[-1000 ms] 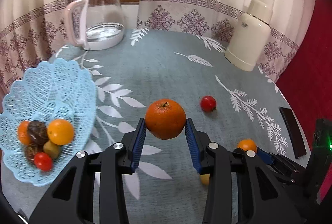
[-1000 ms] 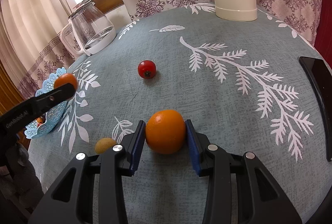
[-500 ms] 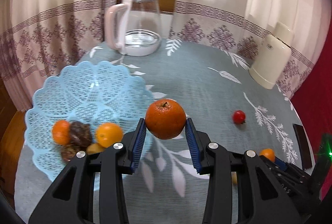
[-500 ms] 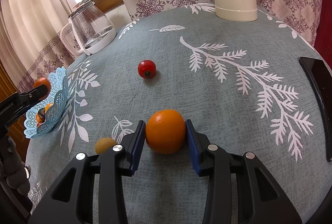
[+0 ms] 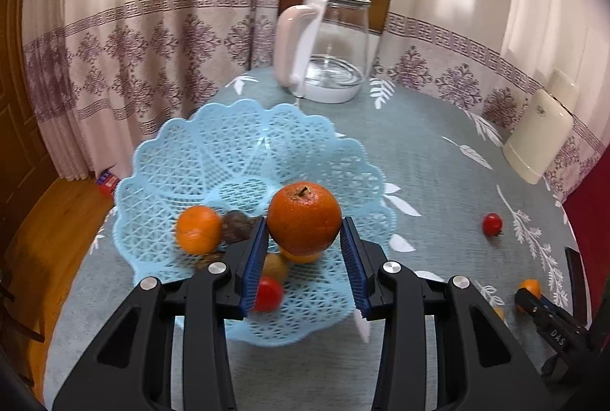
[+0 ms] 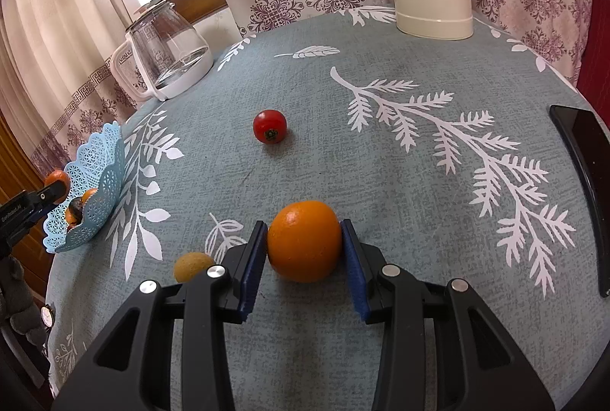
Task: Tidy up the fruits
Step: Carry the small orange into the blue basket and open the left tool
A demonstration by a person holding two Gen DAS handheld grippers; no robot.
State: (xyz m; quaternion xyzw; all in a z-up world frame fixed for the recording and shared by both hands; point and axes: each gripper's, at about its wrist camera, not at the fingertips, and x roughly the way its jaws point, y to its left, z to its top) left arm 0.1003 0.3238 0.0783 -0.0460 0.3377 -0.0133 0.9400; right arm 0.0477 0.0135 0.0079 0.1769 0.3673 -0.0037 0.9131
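In the left wrist view we see the left gripper (image 5: 304, 251) at lower centre, its blue pads (image 5: 254, 266) pressed against both sides of a stemmed orange (image 5: 304, 216), which it carries in the air above the light blue lattice basket (image 5: 244, 151). The basket fills the middle left of that frame and already contains a smaller orange (image 5: 198, 228), a dark brown fruit (image 5: 236, 226), a yellowish fruit (image 5: 275, 266) and a small red tomato (image 5: 268, 292), all partly blurred or hidden behind the fingers. At upper centre stands a glass kettle (image 5: 328, 52) with a pale pink handle, and a cream jug (image 5: 539, 140) sits at the right edge. In the right wrist view the right gripper (image 6: 304, 258) occupies the lower centre, and a smooth orange (image 6: 304, 241) rests on the grey leaf-patterned tablecloth (image 6: 419, 190) between its pads; the left pad appears to touch the fruit, while the right pad sits just against it, so we read the claw as clamped on this orange. A small yellow-brown fruit (image 6: 192, 265) lies just left of the fingers, a red tomato (image 6: 269, 126) sits alone at mid-frame, and a dark flat phone-like object (image 6: 587, 182) runs along the right edge.
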